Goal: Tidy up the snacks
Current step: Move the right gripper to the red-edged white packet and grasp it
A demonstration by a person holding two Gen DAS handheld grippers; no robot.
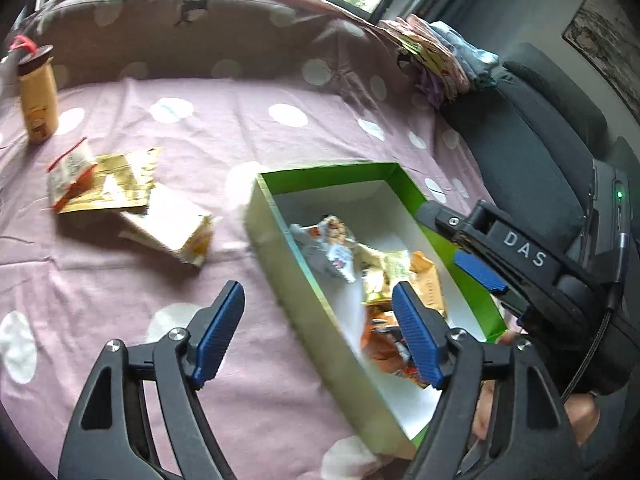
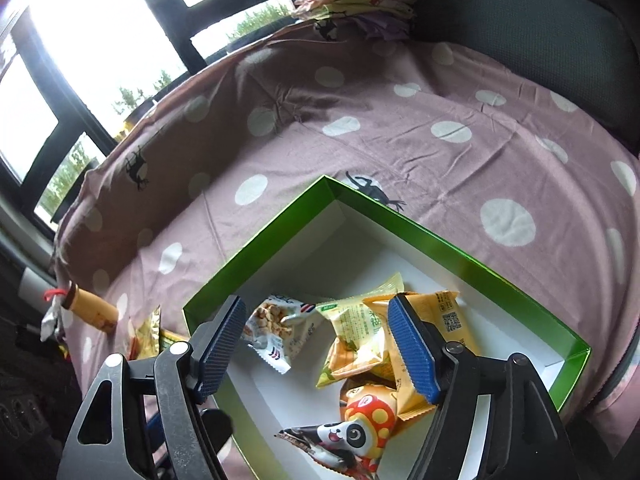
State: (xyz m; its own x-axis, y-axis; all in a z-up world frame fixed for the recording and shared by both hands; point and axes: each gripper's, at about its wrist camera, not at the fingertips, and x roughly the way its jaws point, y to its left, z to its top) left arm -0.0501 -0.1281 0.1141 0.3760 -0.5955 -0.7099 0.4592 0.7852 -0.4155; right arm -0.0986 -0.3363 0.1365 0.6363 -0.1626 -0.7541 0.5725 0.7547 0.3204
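Note:
A green box (image 1: 328, 171) with a white inside lies on the pink dotted cloth (image 1: 192, 128) and holds several snack packets (image 1: 360, 268). My left gripper (image 1: 320, 326) hangs open over the box's left wall, nothing between its fingers. Left of the box lie a gold packet (image 1: 116, 180), a small red-edged packet (image 1: 70, 172) and a pale packet (image 1: 168, 220). A blue pad (image 1: 480, 274) of the right gripper reaches over the box's right wall. In the right wrist view my right gripper (image 2: 318, 338) stands open above the box (image 2: 440, 236), over a peanut packet (image 2: 276, 324), a yellow-green packet (image 2: 356, 344) and a panda packet (image 2: 352, 436).
A tan bottle with a brown cap (image 1: 38, 96) (image 2: 92, 314) stands at the far left of the cloth. Folded cloths (image 1: 440, 52) are stacked at the back right beside a dark seat (image 1: 532, 140). Windows (image 2: 100, 40) run behind the raised back edge.

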